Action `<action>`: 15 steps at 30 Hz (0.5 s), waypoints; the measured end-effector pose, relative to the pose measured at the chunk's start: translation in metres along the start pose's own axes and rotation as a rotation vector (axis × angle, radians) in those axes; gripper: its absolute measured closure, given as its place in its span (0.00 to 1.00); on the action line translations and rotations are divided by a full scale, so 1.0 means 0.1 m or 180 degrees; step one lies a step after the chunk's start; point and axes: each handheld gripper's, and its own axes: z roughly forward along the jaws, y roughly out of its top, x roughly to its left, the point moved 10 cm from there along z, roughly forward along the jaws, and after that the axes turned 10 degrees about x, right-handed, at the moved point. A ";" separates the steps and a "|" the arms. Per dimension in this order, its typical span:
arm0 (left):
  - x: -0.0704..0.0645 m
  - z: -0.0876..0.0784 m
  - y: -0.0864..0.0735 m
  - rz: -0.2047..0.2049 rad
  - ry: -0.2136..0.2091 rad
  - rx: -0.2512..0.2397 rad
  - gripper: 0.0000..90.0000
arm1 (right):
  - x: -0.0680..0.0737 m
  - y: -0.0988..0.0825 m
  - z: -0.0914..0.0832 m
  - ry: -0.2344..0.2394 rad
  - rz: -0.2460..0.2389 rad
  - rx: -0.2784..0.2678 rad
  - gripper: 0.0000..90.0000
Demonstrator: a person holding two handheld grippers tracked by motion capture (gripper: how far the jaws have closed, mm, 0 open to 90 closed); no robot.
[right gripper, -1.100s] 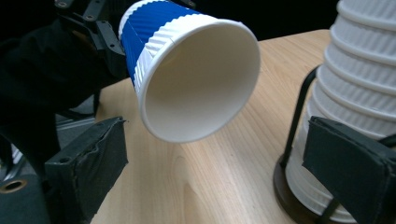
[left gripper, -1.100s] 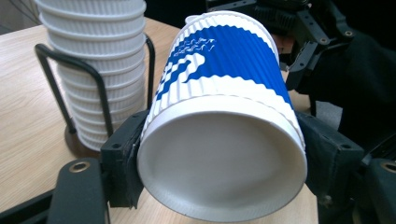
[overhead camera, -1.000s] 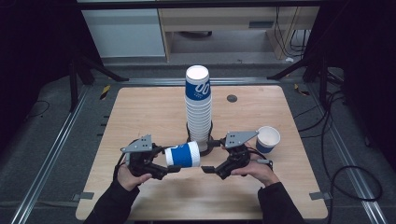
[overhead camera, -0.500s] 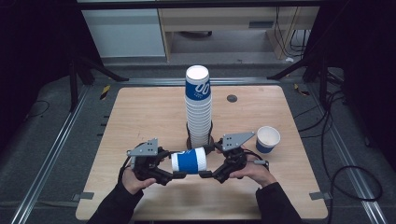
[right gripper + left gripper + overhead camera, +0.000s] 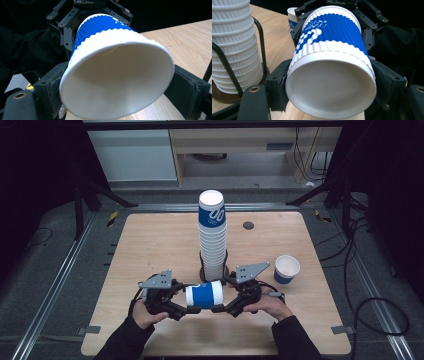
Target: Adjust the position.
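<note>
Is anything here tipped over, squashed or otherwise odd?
One blue-and-white cup lies sideways in the air, held at its base by the left tool and at its mouth by the right tool. In the right gripper view its rim looks squeezed oval. The stack and the lone cup stand upright.

A blue-and-white ribbed paper cup (image 5: 204,295) is lying on its side, level, above the near middle of the wooden table, just in front of the tall stack of matching cups. It is showing a wavy blue band round its middle and white at both ends. Its flat closed base (image 5: 329,82) is facing the left side, and its open, empty mouth (image 5: 117,80) is facing the right. It is looking undented.
</note>
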 end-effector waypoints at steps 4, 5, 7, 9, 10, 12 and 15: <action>0.01 0.00 0.00 -0.0037 0.0008 0.0006 0.28 | 0.00 -0.01 0.00 0.0017 -0.0008 0.0005 0.16; 0.01 0.00 -0.01 -0.0042 0.0033 0.0016 0.27 | 0.00 -0.01 -0.01 0.0015 -0.0013 0.0005 0.17; 0.03 -0.01 -0.01 -0.0052 0.0077 0.0036 0.24 | 0.00 0.00 -0.01 0.0001 -0.0028 -0.0017 0.18; 0.03 -0.02 -0.01 -0.0046 0.0102 0.0064 0.22 | 0.00 0.00 -0.02 -0.0009 -0.0031 -0.0019 0.18; 0.03 -0.02 -0.01 -0.0051 0.0110 0.0059 0.21 | 0.00 0.00 -0.03 -0.0017 -0.0042 -0.0016 0.18; 0.04 -0.02 -0.01 -0.0048 0.0121 0.0086 0.20 | -0.01 0.01 -0.04 -0.0039 -0.0054 -0.0021 0.18; 0.05 -0.04 -0.03 -0.0030 0.0175 0.0150 0.18 | -0.03 0.00 -0.08 -0.0096 -0.0072 0.0014 0.18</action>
